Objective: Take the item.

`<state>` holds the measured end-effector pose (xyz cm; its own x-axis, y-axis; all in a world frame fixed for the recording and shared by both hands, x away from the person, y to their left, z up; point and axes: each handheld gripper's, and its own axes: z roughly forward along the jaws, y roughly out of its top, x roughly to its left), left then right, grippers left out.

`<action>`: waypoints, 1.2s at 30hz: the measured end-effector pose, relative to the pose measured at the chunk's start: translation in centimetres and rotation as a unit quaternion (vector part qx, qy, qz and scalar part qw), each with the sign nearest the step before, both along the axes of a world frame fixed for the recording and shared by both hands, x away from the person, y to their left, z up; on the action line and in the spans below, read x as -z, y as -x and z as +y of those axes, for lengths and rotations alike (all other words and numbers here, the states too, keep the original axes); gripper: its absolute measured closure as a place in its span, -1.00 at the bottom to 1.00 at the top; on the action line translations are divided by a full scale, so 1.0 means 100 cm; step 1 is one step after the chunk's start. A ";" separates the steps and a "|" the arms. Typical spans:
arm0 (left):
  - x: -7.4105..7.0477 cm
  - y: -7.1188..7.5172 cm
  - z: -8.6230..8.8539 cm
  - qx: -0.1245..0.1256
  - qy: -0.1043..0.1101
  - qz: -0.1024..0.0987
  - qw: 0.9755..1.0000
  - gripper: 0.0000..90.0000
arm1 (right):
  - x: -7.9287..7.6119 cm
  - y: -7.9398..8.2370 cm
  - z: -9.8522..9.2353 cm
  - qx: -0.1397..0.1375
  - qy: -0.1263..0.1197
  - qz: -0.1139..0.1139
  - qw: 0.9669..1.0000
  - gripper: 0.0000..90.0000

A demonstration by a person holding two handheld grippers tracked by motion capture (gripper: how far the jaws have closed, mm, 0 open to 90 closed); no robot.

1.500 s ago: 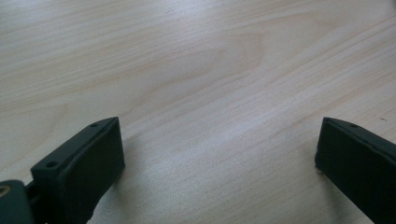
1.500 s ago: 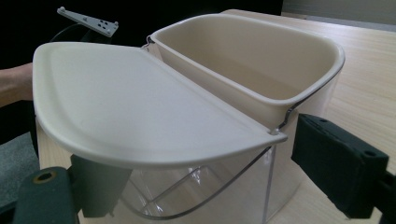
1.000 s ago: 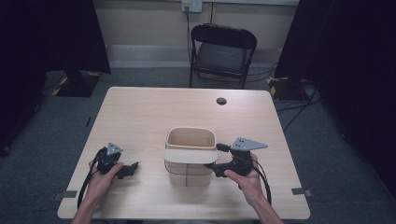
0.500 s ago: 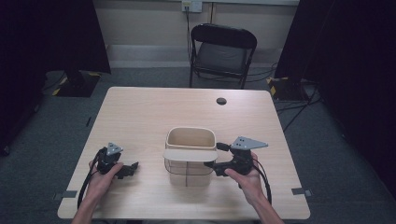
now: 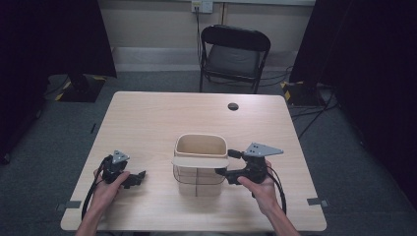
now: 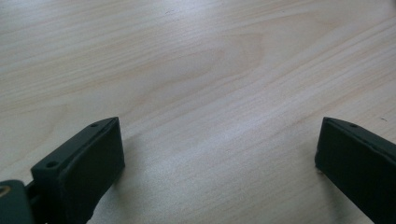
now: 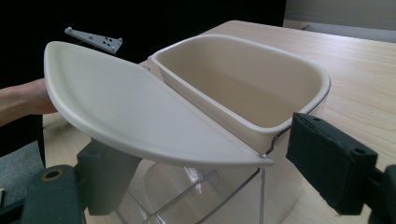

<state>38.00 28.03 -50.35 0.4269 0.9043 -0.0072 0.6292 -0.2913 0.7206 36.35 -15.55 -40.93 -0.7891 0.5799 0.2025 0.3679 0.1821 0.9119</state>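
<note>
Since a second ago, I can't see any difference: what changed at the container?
The right gripper has just been closing its fingers slightly around the container, by its lid flap; whether they press it is unclear. Both hands, the left gripper and the container stayed put.

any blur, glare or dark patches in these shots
High view: table evenly lit, surroundings nearly black. Left gripper view: wood grain sharp farther off, near black jaws soft. Right gripper view: cream lid sharp, faint reflections on the clear container wall, jaws blurred, background black.
</note>
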 end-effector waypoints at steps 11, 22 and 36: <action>0.000 0.000 0.000 0.000 0.000 0.000 1.000 -0.99 | -0.002 0.001 -0.001 -0.003 -0.002 -0.003 1.000 -0.57; 0.000 0.000 0.000 0.000 0.000 0.000 1.000 -0.99 | -0.008 0.006 -0.002 -0.012 -0.007 -0.014 1.000 -0.37; 0.000 0.000 0.000 0.002 -0.003 0.001 1.000 -0.99 | -0.010 0.009 0.002 -0.036 -0.021 -0.016 0.999 -0.17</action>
